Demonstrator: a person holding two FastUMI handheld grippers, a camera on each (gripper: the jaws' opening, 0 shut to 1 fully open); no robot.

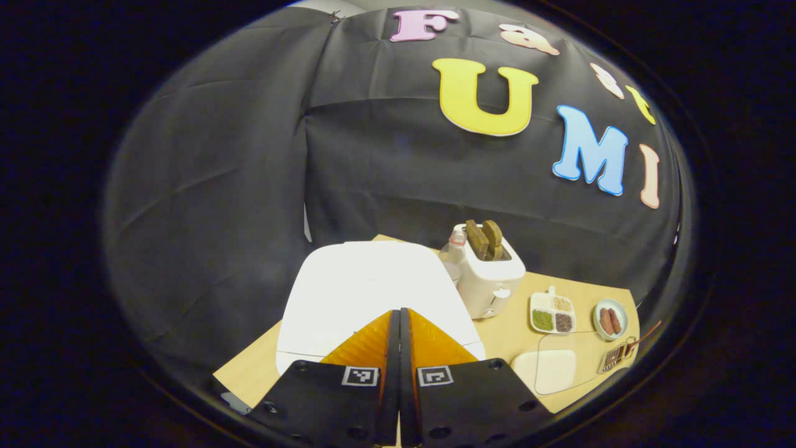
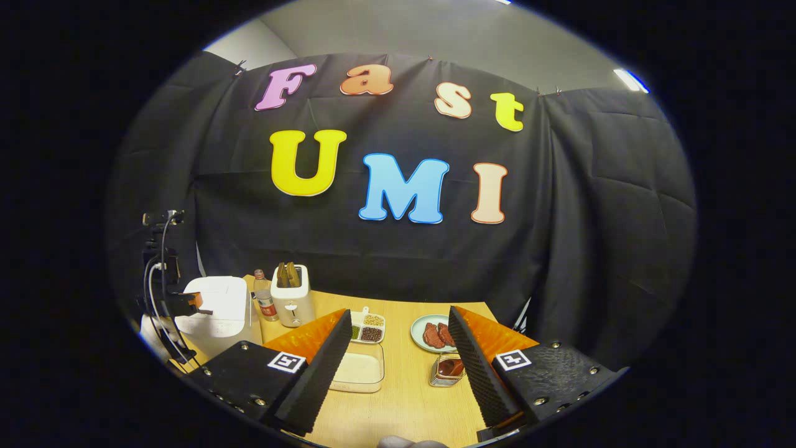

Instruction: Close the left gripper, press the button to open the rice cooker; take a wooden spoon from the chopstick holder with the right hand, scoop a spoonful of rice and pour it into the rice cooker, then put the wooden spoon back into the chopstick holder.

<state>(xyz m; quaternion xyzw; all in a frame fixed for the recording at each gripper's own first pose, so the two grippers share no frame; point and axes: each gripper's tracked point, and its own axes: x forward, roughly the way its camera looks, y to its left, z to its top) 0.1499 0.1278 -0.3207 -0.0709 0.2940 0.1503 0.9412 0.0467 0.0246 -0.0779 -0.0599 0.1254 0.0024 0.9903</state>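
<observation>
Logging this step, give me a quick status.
Left gripper shut, over closed white rice cooker. Right gripper open, empty, above metal chopstick holder. Nothing in the way.

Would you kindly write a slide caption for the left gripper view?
Left gripper, fingers shut, poised over the closed white rice cooker, with the toaster beside it.

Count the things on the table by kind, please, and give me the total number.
Rice cooker: 1
Toaster: 1
Bottle: 1
Divided dish: 1
Plate: 1
Clear box of rice: 1
Chopstick holder: 1
Total: 7
</observation>
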